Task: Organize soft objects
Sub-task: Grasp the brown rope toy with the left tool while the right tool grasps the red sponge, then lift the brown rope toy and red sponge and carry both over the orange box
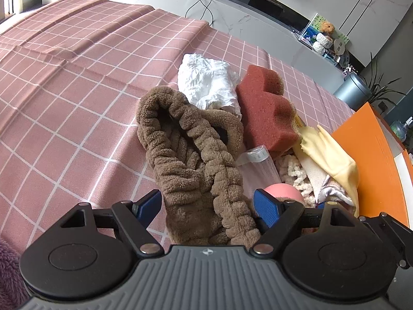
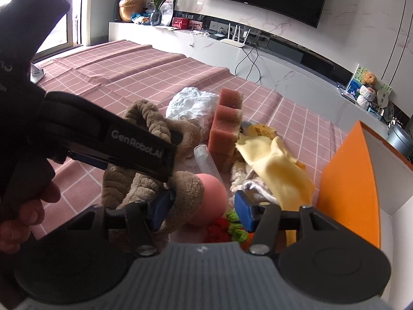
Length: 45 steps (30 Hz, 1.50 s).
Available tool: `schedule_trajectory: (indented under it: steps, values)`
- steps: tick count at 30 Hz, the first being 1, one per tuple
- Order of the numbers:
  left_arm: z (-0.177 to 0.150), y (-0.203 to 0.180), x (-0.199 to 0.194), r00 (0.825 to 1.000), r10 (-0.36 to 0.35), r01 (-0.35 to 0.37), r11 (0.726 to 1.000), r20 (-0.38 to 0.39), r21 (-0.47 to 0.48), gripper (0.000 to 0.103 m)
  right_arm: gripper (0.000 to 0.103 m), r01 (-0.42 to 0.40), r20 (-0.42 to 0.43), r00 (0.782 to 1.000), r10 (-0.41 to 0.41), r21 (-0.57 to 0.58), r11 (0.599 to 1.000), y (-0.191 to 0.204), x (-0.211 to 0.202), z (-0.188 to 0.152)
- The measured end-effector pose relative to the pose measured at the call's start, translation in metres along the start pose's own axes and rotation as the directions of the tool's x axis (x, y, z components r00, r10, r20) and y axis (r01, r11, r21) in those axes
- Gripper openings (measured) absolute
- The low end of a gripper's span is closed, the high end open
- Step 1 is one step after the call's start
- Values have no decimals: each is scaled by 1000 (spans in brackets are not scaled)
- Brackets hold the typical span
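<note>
A long brown plush piece (image 1: 196,170) lies on the pink checked cloth (image 1: 77,77), running between the blue pads of my left gripper (image 1: 206,206), which stands open around it. In the right wrist view, that left gripper (image 2: 165,170) reaches down over the same brown plush (image 2: 116,183). My right gripper (image 2: 204,211) is open, with the plush's end and a pink ball (image 2: 213,193) between its pads; a gap shows beside the right pad. The pile also holds white crumpled cloth (image 1: 206,82), a red-brown sponge (image 1: 265,111) and a yellow cloth (image 1: 333,152).
An orange-walled box (image 2: 346,186) stands right of the pile. A clear tube (image 2: 206,160), white fluffy yarn (image 1: 294,170) and a red and green knit piece (image 2: 227,227) lie among the soft things. A hand (image 2: 25,206) holds the left gripper. A low white cabinet runs behind.
</note>
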<state>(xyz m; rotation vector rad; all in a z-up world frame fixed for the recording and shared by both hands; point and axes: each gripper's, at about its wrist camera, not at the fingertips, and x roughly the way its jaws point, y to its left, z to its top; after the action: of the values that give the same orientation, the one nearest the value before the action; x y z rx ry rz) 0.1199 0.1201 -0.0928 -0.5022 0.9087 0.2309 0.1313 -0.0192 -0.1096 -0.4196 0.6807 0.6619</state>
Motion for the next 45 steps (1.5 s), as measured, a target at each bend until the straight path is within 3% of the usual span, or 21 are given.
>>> schedule_trajectory:
  steps: [3,7,10,12,18,24,33,38,39,40,45]
  values:
    - [3,-2,8,1000,20,-20,1000,-7,-4,86,55,-4,-7,1000,4,-2,1000,1,3,0]
    - [2,-4,13,999,26,-26,999,19,20,52,55,-15,-12,1000,15,8,1000,-2,4,2]
    - [1,-1,7,999,-2,1,999,40,35,34,55,-18,-6,1000,18,10,1000,-3,2,4]
    - [2,1,0,998,-21,19,999,60,39,31,55,-23,3,1000,23,16,1000,-4,-2,8]
    - [16,6,-33,987,-13,2,998,163,69,29,56,-54,57,997,52,32,998,-12,-15,28]
    - [46,18,-41,977,2,-21,996,215,85,30,56,-17,97,995,13,36,999,-23,1,64]
    - [53,20,-21,970,-13,-23,989,241,146,30,56,40,0,999,-40,92,995,-34,70,99]
    - [52,22,-17,969,-29,-10,988,244,155,30,50,34,-47,998,-29,114,993,-34,91,98]
    - [51,22,-16,969,-32,-8,987,245,158,30,46,34,-50,998,-28,114,993,-33,93,97]
    - [51,23,-16,969,-35,-6,987,246,161,30,34,33,-56,998,-27,115,993,-33,95,96]
    - [47,23,-22,963,-36,-10,985,266,172,29,32,34,-28,999,-30,125,992,-32,85,96]
